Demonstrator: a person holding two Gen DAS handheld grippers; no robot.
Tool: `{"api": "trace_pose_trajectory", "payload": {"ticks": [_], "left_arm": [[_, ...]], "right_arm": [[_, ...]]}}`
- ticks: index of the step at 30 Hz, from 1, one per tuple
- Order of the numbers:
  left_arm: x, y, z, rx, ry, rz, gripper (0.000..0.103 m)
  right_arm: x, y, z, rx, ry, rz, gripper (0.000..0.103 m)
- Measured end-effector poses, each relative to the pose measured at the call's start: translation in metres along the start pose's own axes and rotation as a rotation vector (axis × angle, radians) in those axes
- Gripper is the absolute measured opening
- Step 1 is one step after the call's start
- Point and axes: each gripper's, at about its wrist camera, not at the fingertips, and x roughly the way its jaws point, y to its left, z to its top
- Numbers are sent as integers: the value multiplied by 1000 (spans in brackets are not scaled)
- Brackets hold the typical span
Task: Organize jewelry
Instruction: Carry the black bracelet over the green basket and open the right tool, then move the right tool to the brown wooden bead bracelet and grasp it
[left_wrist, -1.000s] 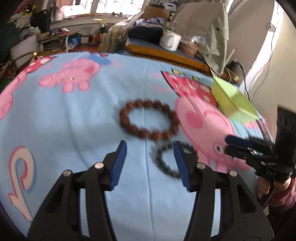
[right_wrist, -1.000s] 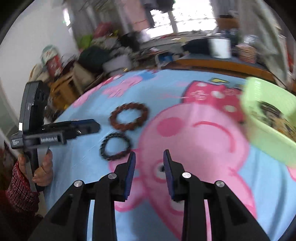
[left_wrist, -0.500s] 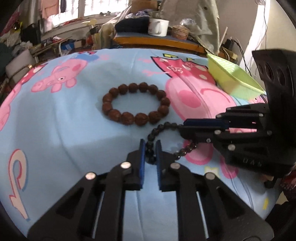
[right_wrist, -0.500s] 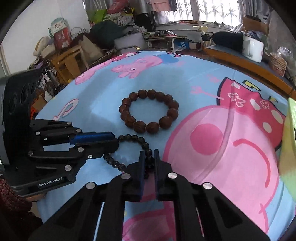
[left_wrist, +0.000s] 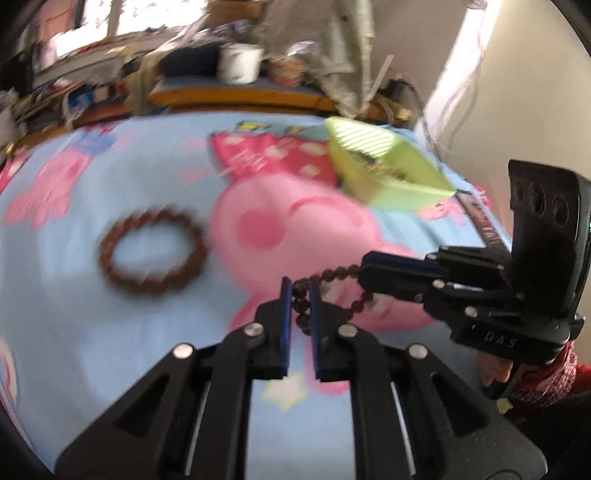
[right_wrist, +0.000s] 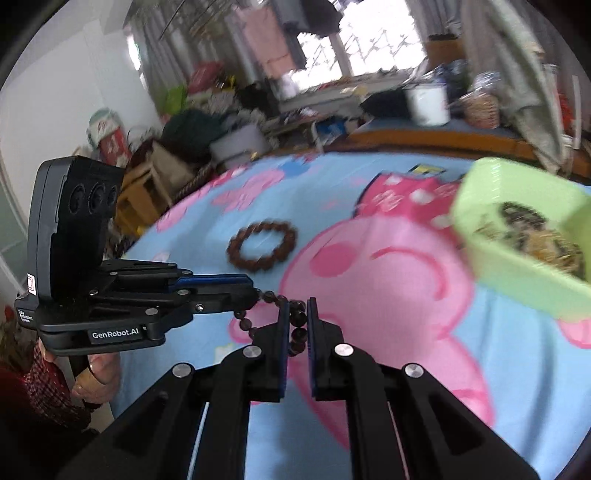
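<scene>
While clamped by left hand-held gripper (left_wrist: 298, 295) and right hand-held gripper (right_wrist: 296, 314): dark bracelet (left_wrist: 334, 275), lifted. Brown bracelet (right_wrist: 261, 245) on sheet (left_wrist: 110, 332); green bowl (right_wrist: 517, 266) near.

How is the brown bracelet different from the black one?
The brown bracelet lies flat on the cartoon sheet, untouched; the black bracelet is pinched by the left gripper and right gripper. Brown's beads look bigger, black's smaller. Brown keeps a round ring; black is pulled out of shape. Both are bead loops.

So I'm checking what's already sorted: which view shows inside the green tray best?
The right wrist view: the tray opens toward the camera, showing a blurred jewelry pile. The left wrist view shows mostly its outer wall.
</scene>
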Motion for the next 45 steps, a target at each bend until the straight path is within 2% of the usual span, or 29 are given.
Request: {"api": "trace_pose_trajectory", "payload": {"ticks": [5,10,15,20,22,23,24,25,26,27,29,32,39,45], "left_arm": [[13,-44,54,115,-57,-45,8],[44,-69,106,136,-62,-86,8],[86,-92,147,156,-34,-103,8],[123,-105,170,172,-17,-81,9],[143,-108,177,210,-7,-42,39],[154,-106,179,218,4,11,49],[161,-100,181,205,28,50,46],[160,-96,181,188,36,44,42],[149,-88,181,159,17,-5,39],[138,-83,181,152,-10,-18,39],[111,-73,176,151,-79,6,39],[73,-50,160,121,-129,26,39],[12,25,100,2,-149,166,39],[-21,87,48,-125,-109,294,39]], "right_arm": [[-42,-28,23,12,-132,-85,0],[-73,-72,44,50,-223,-206,0],[-77,-120,53,105,-232,-300,0],[-71,-160,61,152,-238,-350,0],[-66,-173,64,150,-269,-418,0],[-67,-179,62,166,-288,-451,0],[-69,-187,60,214,-301,-452,0],[-73,-191,60,249,-314,-417,0],[-76,-191,60,257,-327,-394,0],[-81,-187,58,245,-343,-386,0],[-90,-171,54,181,-369,-414,0],[-91,-158,52,180,-356,-374,0],[-64,-102,38,173,-278,-229,0],[-11,-40,30,67,-132,-108,0]]}}
